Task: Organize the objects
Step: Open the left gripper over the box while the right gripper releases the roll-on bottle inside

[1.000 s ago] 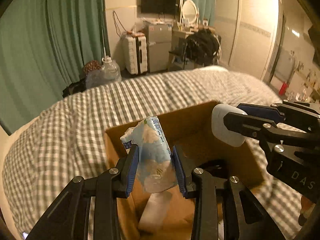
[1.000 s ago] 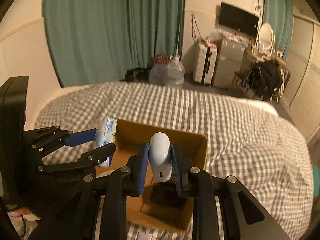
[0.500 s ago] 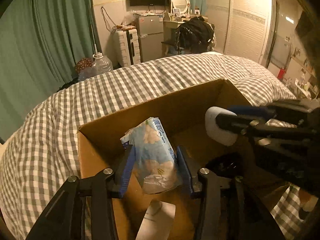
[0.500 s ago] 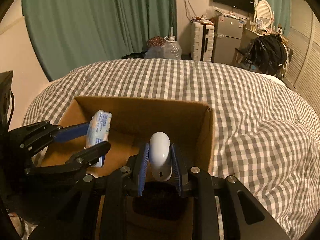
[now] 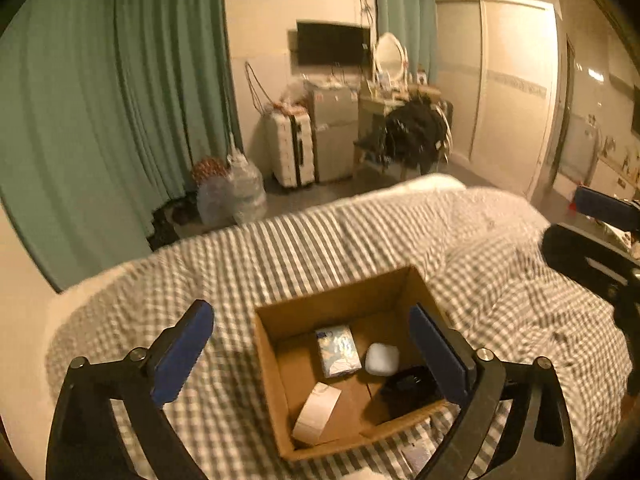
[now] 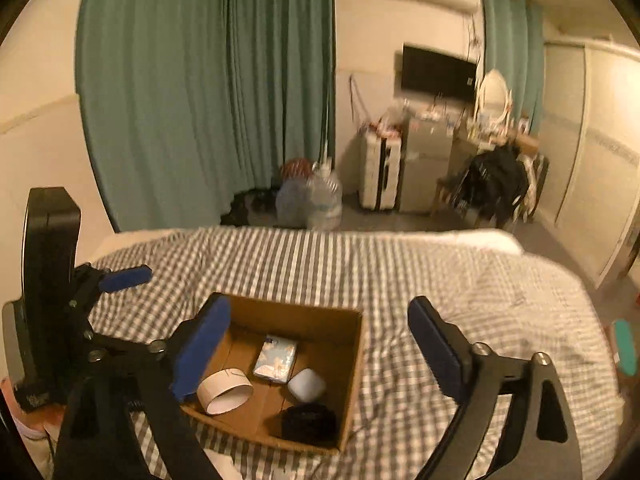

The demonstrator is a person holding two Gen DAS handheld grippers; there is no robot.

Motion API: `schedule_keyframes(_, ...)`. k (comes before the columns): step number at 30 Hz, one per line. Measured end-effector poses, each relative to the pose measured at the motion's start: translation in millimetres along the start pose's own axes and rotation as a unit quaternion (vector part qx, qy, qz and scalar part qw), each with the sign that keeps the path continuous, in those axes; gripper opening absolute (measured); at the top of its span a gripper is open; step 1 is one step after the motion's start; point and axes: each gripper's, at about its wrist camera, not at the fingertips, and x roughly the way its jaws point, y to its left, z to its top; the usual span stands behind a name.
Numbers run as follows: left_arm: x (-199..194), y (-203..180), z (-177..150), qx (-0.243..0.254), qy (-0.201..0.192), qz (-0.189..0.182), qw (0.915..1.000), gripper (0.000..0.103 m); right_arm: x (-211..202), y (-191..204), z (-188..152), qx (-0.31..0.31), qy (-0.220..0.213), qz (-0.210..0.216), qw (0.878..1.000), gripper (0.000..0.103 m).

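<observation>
Both grippers, left (image 5: 312, 344) and right (image 6: 320, 344), hang spread wide and empty over the box (image 6: 352, 360); I'd pull straight clear without nudging the tissue pack (image 6: 275, 358).

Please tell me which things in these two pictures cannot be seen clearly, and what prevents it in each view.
- Black object in the cardboard box: both views, too dark to identify.
- Tissue pack: print is too small and blurred to read, both views.
- White roll: the left wrist view shows it only as a pale shape.
- Box's near corner: right wrist view, hidden behind a blue pad of the right gripper.
- Left gripper: open, empty.
</observation>
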Motion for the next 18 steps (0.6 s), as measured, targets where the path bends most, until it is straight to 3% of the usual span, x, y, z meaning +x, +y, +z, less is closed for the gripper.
schedule_keyframes(9, -126, 8, 14, -0.021, -0.081, 0.034, 0.9959, 0.103, -132, 21, 26, -0.019, -0.074, -0.037, 0.996, 0.1)
schedule_keyframes(14, -169, 15, -8, -0.016, -0.095, 0.053, 0.994, 0.103, -183, 32, 4, -0.032, -0.085, -0.036, 0.995, 0.1)
schedule_keyframes(18, -175, 15, -41, -0.014, -0.082, 0.062, 0.9946, 0.103, -205, 37, -32, -0.042, -0.082, -0.036, 0.995, 0.1)
